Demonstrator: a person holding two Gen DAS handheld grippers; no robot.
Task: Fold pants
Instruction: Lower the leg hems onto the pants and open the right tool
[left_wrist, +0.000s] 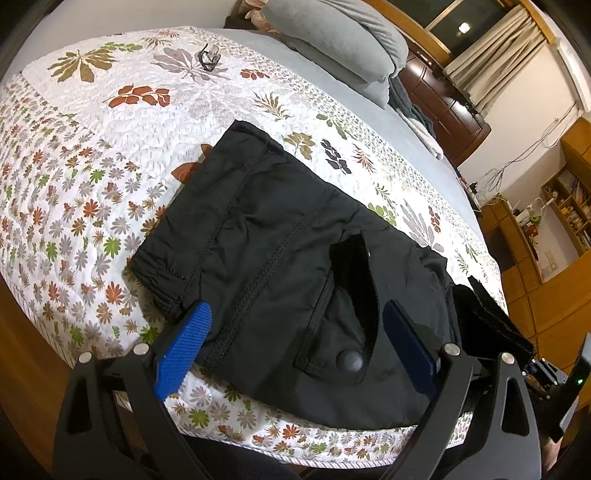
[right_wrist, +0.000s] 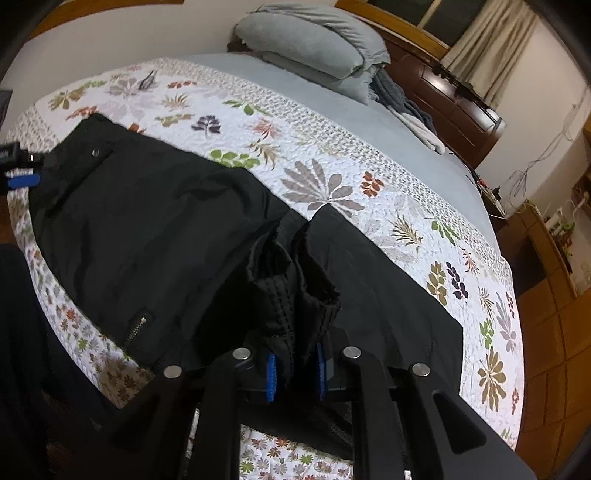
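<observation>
My right gripper (right_wrist: 295, 363) pinches a bunched edge of the black nylon pants (right_wrist: 147, 229), perhaps a hem. My left gripper (left_wrist: 295, 332) stands spread over the waist end. The pants run left to right along the near edge of the leaf-print quilt (left_wrist: 110, 155).

Black pants (left_wrist: 280, 266) fill the near bed edge under my left gripper (left_wrist: 295, 332), its blue pads wide apart. Toward 11 o'clock the floral quilt (left_wrist: 110, 155) lies bare, except for small eyeglasses (left_wrist: 208, 57) far off. At 1 o'clock, 2 stacked grey pillows (left_wrist: 332, 40) and a wooden headboard (left_wrist: 450, 107) block passage. My right gripper (right_wrist: 295, 373) is clamped on bunched fabric.
</observation>
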